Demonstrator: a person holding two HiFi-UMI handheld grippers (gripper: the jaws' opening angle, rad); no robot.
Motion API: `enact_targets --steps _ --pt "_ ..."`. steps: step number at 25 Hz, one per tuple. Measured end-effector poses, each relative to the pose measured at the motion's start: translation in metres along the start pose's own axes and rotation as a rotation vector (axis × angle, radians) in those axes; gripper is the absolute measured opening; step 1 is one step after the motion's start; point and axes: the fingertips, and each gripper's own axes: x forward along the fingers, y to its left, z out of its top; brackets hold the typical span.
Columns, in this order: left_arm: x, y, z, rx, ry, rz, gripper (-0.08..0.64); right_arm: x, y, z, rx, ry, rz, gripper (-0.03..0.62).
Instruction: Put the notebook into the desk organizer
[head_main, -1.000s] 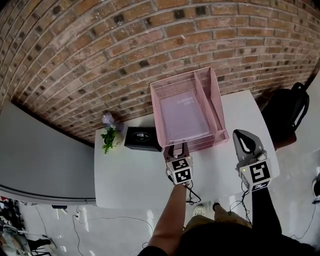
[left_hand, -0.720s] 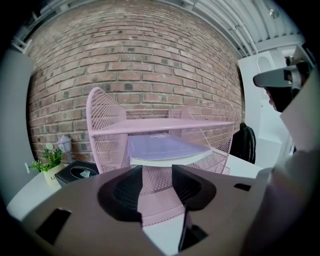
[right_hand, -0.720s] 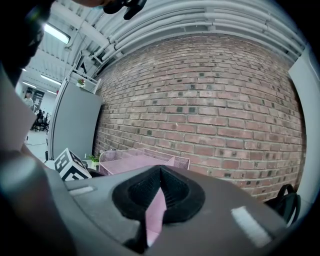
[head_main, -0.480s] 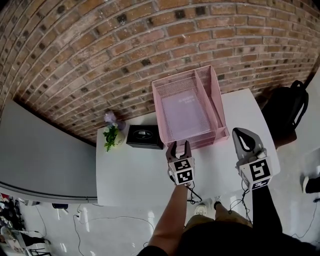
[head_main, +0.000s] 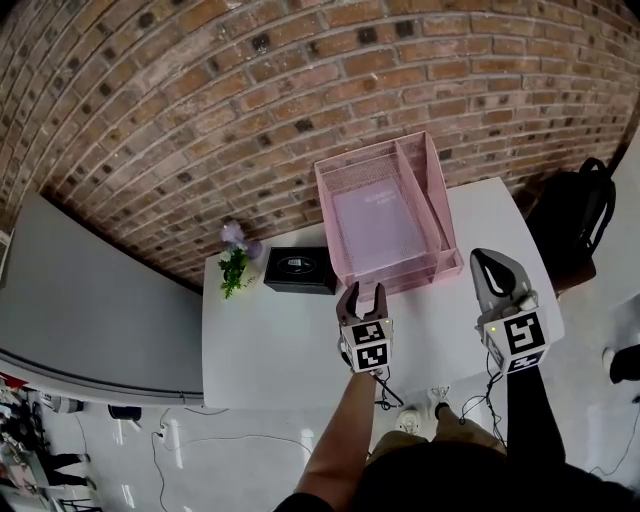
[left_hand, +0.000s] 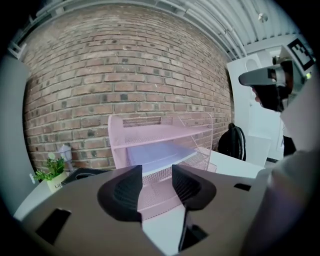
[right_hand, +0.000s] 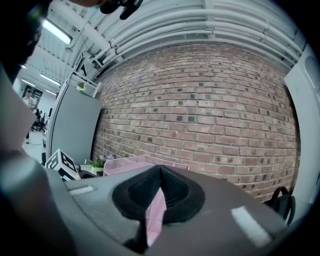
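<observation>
Notebook (head_main: 378, 228), pale lilac, lies inside the pink wire-mesh desk organizer (head_main: 424, 205) ahead of the released, empty left hand-held gripper (head_main: 361, 292); right hand-held gripper (head_main: 490, 258) clenched on nothing; placement apparently complete, withdrawal next.

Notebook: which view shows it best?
Head view: notebook lies flat in the desk organizer, whole cover seen from above. Left gripper view shows it obliquely under a shelf; right gripper view shows none of it.

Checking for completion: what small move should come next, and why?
Likely just withdraw the left gripper to rest: the notebook already lies inside the pink mesh desk organizer, and that gripper's jaws stand apart, empty, short of it.
</observation>
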Motion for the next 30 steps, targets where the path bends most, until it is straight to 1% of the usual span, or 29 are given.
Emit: enact_targets --steps 3,6,9,13,17,21,27,30 --pt "-0.016 0.001 0.008 0.020 -0.027 -0.008 0.190 -0.006 0.001 0.004 0.020 -0.013 -0.026 0.000" --pt "-0.034 0.002 0.018 -0.002 -0.046 -0.018 0.195 -0.013 0.002 0.010 0.027 -0.027 -0.042 0.000" --pt "-0.049 0.003 0.033 -0.010 -0.082 -0.035 0.201 -0.015 0.007 0.016 0.032 -0.041 -0.037 0.000" --pt "-0.070 0.007 0.069 -0.011 -0.153 -0.050 0.202 -0.008 0.012 0.027 0.050 -0.062 -0.017 0.000" --pt "-0.083 0.010 0.107 -0.003 -0.215 -0.048 0.204 0.005 0.013 0.032 0.061 -0.077 0.015 0.000" --pt "-0.089 0.011 0.133 -0.016 -0.234 -0.041 0.213 0.020 0.009 0.036 0.071 -0.095 0.054 0.000" --pt "-0.089 0.007 0.160 0.002 -0.274 -0.014 0.219 0.044 -0.004 0.038 0.084 -0.120 0.098 0.000" --pt "-0.086 0.007 0.174 0.010 -0.298 0.013 0.218 0.055 -0.009 0.041 0.077 -0.128 0.128 0.000"
